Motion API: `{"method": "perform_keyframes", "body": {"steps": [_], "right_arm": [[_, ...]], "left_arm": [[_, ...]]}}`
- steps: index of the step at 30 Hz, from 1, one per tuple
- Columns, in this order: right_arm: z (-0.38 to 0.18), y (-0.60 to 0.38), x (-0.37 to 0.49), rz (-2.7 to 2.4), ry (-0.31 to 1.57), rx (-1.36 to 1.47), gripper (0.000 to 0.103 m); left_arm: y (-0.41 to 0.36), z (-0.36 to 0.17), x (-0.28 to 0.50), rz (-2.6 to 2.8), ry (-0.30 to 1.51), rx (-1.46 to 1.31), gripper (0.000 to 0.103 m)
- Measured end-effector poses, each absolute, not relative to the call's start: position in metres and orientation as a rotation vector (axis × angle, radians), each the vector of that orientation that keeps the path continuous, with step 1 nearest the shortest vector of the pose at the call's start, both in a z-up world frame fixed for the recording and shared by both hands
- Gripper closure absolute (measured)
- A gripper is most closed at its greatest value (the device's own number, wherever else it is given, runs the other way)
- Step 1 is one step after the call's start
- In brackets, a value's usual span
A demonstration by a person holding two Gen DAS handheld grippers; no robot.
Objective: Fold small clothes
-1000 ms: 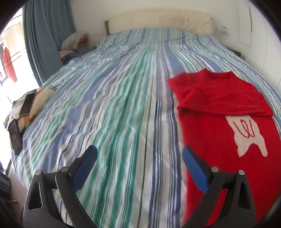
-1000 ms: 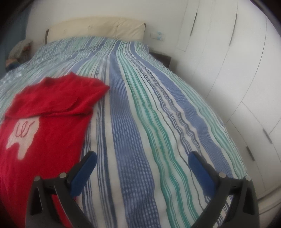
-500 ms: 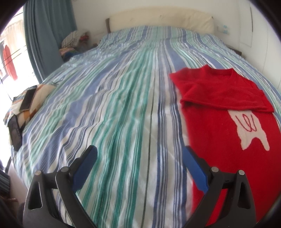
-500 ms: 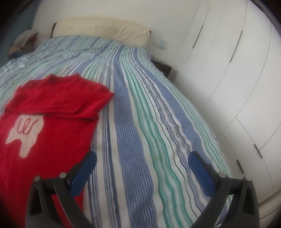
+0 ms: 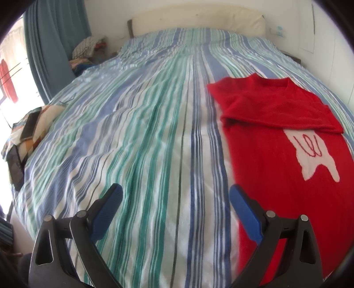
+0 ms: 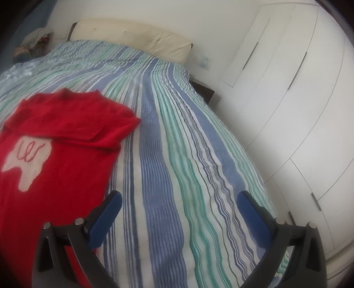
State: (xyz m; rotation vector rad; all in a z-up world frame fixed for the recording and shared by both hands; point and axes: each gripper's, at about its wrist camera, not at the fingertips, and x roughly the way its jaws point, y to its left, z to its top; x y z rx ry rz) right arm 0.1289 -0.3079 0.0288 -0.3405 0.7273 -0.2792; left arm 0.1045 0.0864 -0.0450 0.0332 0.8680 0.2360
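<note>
A red knit sweater point(image 5: 272, 141) with a white tooth-shaped patch lies flat on the striped bedspread point(image 5: 143, 137), its sleeves folded across the chest. It lies right of my left gripper point(image 5: 176, 195), which is open and empty above the bedspread. In the right wrist view the sweater point(image 6: 55, 159) lies at the left, and my right gripper point(image 6: 179, 201) is open and empty over the bedspread point(image 6: 168, 155) just right of the sweater's edge.
A cream headboard point(image 5: 199, 20) stands at the far end. A blue curtain point(image 5: 53, 44) and a clothes pile point(image 5: 88, 46) are at the far left. A patterned cushion with phones point(image 5: 28, 128) lies on the bed's left edge. White wardrobe doors point(image 6: 294, 99) run along the right.
Both grippers have drifted a little over the bed; the right wrist view has swung rightward and tilted, showing more wardrobe. Both stay open and the sweater has not moved.
</note>
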Motion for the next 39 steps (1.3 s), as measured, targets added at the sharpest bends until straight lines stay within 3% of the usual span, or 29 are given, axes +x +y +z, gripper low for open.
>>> {"method": "perform_keyframes", "body": {"steps": [29,39], "right_arm": [[0.035,-0.299,0.121,-0.251,0.71,-0.344,0.001],[-0.006,-0.317,0.078,0.308,1.082,0.152,0.001]], "left_arm": [[0.081,-0.05,0.097,0.178,0.906,0.034,0.005],[0.063,-0.077,0.039,-0.271,1.073,-0.106,0.008]]}}
